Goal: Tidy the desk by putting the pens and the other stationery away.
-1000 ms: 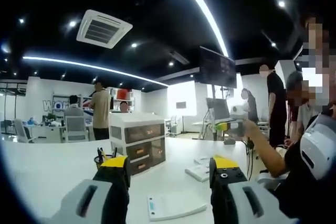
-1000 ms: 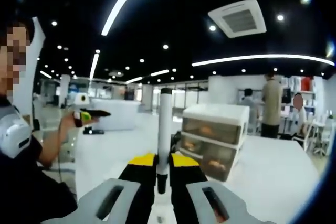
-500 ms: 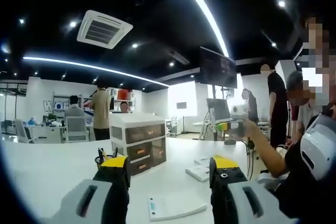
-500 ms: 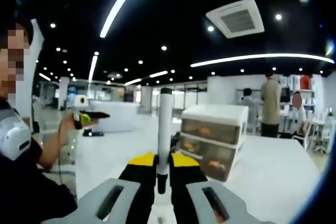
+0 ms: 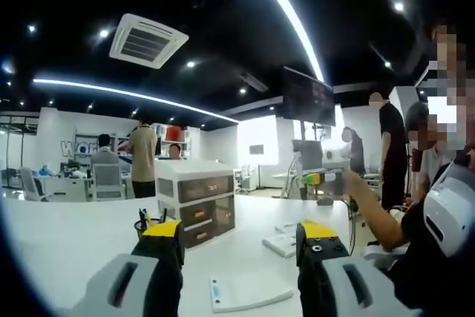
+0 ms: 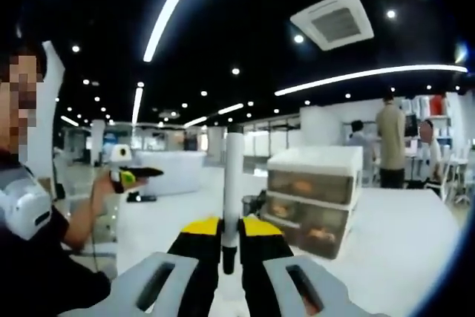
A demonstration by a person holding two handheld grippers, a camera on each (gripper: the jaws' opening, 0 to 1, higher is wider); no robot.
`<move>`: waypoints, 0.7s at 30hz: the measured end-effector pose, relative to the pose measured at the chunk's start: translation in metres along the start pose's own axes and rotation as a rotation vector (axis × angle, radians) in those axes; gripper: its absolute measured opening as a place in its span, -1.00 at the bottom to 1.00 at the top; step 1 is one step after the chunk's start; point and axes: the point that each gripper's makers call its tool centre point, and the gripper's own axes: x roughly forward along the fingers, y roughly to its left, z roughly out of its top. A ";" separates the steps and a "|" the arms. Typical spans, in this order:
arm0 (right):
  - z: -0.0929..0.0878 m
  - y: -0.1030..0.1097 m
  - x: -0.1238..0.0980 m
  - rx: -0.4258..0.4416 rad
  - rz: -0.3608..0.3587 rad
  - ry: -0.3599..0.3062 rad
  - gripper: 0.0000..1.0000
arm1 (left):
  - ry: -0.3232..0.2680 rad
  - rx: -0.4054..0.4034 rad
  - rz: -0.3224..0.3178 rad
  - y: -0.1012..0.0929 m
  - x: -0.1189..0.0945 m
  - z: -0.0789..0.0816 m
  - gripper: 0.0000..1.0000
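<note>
My right gripper (image 6: 231,226) is shut on a white pen (image 6: 233,183) that stands upright between its yellow-tipped jaws, above the white desk (image 6: 393,250). A white drawer unit (image 6: 319,191) with brownish translucent drawers stands to the right of the pen, with a dark pen cup (image 6: 252,204) just left of it. In the left gripper view, my left gripper (image 5: 239,234) is open with nothing between its jaws. The drawer unit (image 5: 197,200) stands beyond its left jaw, a pen cup (image 5: 145,224) with several pens beside it. A flat white pad (image 5: 249,291) and a booklet (image 5: 282,243) lie on the desk (image 5: 67,243).
A person in black sits close by, holding a small yellow-green device (image 6: 126,177) in a raised hand (image 5: 356,183). Other people stand in the background around chairs and desks. A monitor (image 5: 306,96) hangs high at the back.
The right gripper view has tilted and shifted slightly, so the drawer unit sits a little lower and larger. The pen stays gripped. The left gripper view is unchanged.
</note>
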 end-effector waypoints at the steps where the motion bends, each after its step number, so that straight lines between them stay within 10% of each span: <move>1: 0.000 0.001 0.003 0.000 0.004 0.006 -0.85 | 0.000 0.000 0.001 0.000 0.000 0.000 0.21; 21: 0.021 0.024 0.059 0.009 0.097 0.027 -0.85 | -0.010 0.001 0.008 0.003 -0.003 0.003 0.21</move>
